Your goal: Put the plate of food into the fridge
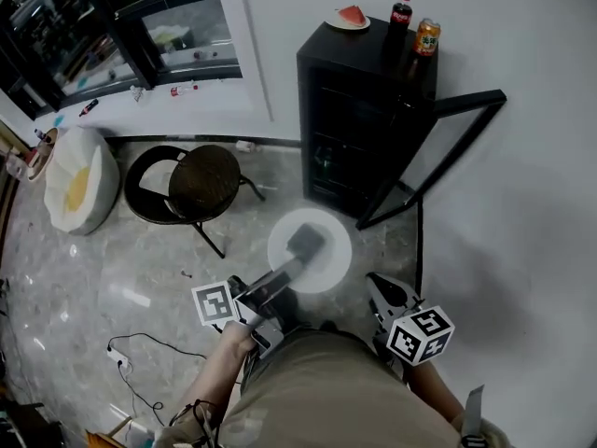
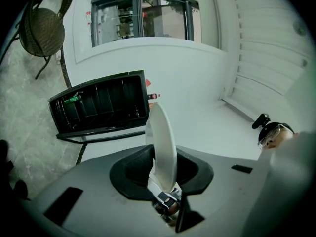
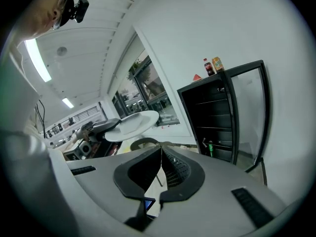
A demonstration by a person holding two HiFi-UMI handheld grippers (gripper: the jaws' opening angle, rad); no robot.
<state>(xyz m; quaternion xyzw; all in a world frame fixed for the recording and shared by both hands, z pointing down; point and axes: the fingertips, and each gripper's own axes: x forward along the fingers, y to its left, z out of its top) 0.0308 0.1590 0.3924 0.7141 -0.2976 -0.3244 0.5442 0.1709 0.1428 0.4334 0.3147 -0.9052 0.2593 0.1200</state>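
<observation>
Pale stone floor lies under the white plate (image 1: 328, 267), held level, its near rim grasped by the fingers of the left gripper (image 1: 304, 243); straight beyond stands the fridge (image 1: 359, 119), door (image 1: 448, 147) swung right; the right gripper (image 1: 375, 286) trails, fingers clenched on nothing

White wall (image 1: 541, 203) over pale, glossy stone-pattern floor (image 1: 112, 269); dark-framed window (image 1: 140, 17) above a white sill (image 1: 159, 101). Round wicker chair (image 1: 201, 183) on a black frame, just beside a white beanbag (image 1: 82, 180) with a yellow patch. Black cable (image 1: 140, 353) loose on the floor; strip light (image 3: 37, 58) lit on the ceiling.
</observation>
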